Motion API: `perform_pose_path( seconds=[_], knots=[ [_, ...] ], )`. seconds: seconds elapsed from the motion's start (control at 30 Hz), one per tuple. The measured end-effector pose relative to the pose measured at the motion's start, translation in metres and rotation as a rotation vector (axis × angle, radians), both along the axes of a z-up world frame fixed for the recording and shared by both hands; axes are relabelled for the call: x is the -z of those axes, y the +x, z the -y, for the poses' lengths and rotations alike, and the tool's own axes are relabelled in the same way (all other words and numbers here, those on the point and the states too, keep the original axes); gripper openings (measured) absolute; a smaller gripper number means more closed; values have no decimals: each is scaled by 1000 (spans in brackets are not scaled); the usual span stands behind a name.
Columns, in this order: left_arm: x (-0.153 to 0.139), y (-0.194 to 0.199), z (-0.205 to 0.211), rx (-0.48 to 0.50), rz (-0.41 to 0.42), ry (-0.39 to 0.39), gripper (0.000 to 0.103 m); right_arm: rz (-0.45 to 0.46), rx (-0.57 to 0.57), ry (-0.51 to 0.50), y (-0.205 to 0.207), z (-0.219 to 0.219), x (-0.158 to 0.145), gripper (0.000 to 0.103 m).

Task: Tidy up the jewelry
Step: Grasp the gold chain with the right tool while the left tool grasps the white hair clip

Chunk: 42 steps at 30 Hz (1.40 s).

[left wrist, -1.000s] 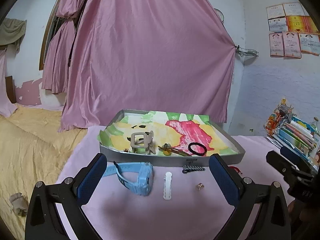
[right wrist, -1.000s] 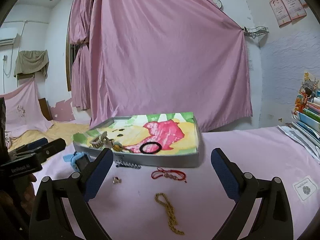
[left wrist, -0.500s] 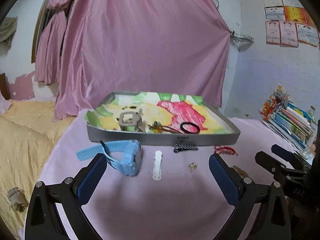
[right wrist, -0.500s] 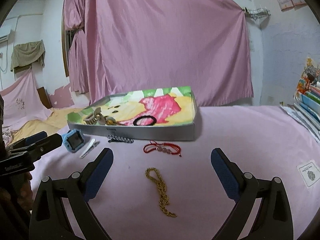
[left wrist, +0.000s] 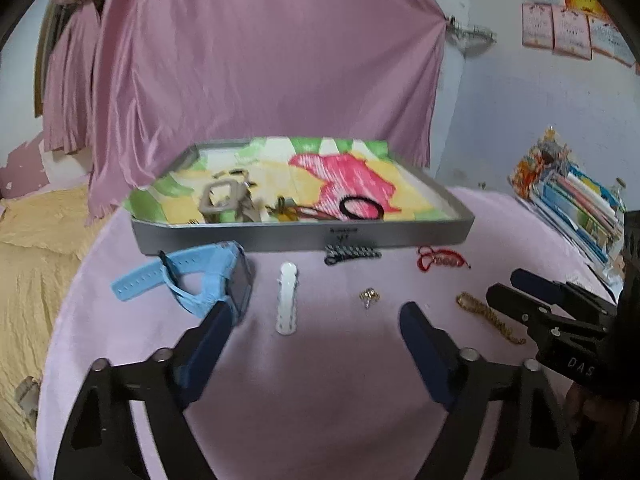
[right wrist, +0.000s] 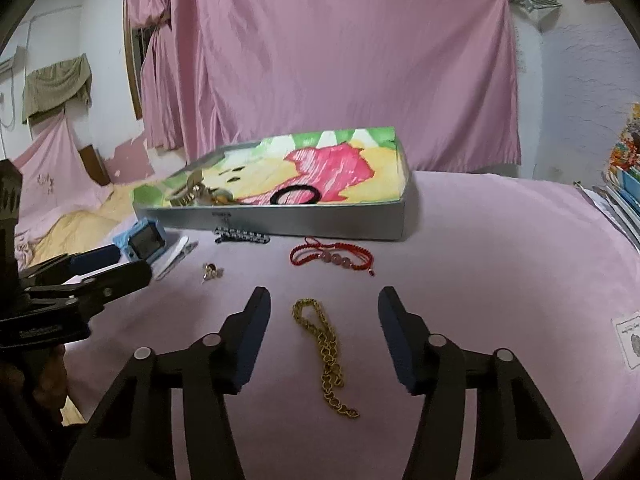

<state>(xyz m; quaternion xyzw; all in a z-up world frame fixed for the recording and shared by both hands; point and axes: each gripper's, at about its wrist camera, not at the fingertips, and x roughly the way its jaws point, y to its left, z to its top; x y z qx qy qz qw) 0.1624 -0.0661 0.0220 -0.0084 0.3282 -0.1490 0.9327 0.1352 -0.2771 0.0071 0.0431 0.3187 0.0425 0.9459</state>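
Note:
A grey tray lined with bright paper holds a beige clip, a black hair tie and small pieces. In front of it on the pink cloth lie a blue watch, a white clip, a dark chain, a red bracelet, a small gold piece and a gold chain. My left gripper hovers over the white clip, its jaws closing, nothing pressed. My right gripper straddles the gold chain, jaws closing, pads apart from it.
A pink curtain hangs behind the table. Stacked books and packets sit at the right edge. A yellow bedspread lies to the left. A small card rests on the cloth at far right.
Both grippers sank toward the cloth and tilted down, and their jaws narrowed. The gold chain now lies between the right fingers, the white clip ahead of the left.

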Motion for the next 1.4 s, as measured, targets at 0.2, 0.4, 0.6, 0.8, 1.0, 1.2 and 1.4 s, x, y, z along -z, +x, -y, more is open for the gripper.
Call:
perform_pose_path(
  seconds=[0.2,0.4,0.6,0.8,1.0,1.2,1.4],
  knots=[
    [7,15,4,-5,-77,24,65,-75,-39,-30,11,-2,3,37],
    [15,28,4,-28,-148,28,53,-129,-63,-40,15,-2,8,31],
    [16,35,8,-42,-156,58,48,-163,-67,-60,25,-5,11,25],
    [16,44,12,-64,-161,94,33,-173,-87,-79,30,-13,10,13],
    [16,46,9,-67,-166,76,11,-179,-110,-7,35,-15,9,6],
    [15,42,6,-56,-172,49,11,-163,-110,27,35,-14,8,3],
    [16,36,5,-30,-180,11,11,-150,-101,38,35,-12,7,3]
  ],
)
